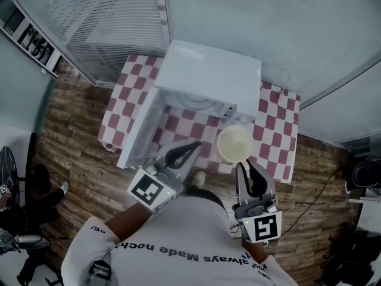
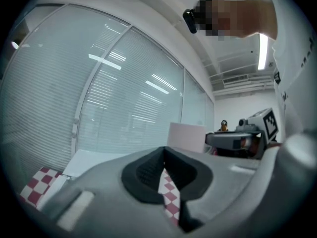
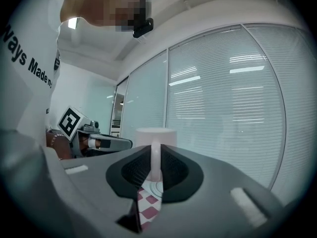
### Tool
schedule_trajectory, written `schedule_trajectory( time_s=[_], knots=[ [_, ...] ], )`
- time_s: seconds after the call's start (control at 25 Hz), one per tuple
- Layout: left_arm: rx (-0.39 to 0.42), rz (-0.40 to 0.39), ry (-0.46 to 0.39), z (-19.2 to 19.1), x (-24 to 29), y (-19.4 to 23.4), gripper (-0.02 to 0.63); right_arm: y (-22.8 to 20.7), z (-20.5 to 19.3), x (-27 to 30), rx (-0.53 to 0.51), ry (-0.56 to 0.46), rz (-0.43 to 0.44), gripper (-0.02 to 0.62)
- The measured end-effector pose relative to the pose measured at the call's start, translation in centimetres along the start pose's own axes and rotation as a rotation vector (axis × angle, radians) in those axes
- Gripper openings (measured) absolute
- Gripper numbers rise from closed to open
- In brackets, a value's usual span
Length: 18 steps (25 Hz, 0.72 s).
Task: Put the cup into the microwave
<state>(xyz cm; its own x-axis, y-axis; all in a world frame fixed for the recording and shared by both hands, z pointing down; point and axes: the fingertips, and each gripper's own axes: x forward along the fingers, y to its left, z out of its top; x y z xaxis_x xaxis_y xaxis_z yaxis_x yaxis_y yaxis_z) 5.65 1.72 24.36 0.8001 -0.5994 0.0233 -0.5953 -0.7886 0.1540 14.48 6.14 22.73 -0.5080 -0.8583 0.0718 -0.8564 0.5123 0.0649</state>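
- cup (image 1: 235,143) sits over the checked desk (image 1: 277,124), just right of the open mouth of the microwave (image 1: 208,70); the cavity lies to its left and farther back.
- right gripper (image 1: 247,168) is the nearer one, directly behind the cup; its jaws look closed onto the upright handle (image 3: 155,160), which faces it.
- left gripper (image 1: 191,146) hangs before the cavity, jaws nearly together and empty.
- cup is smooth, glossy, cream and cylindrical, and probably slippery; the white door (image 1: 140,133) swings left.
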Motion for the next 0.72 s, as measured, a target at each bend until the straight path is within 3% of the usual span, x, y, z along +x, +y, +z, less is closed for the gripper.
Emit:
schedule_trajectory(
  time_s=[0.32,0.72],
  knots=[
    [-0.015,0.049,-0.002,-0.7,5.0,1.5,0.0,-5.1,-0.8,2.2,0.011,-0.017,0.03,0.043],
    [-0.002,0.077,0.01,-1.8,6.8,3.2,0.0,-6.7,-2.1,3.6,0.011,0.01,0.058,0.043]
  ],
)
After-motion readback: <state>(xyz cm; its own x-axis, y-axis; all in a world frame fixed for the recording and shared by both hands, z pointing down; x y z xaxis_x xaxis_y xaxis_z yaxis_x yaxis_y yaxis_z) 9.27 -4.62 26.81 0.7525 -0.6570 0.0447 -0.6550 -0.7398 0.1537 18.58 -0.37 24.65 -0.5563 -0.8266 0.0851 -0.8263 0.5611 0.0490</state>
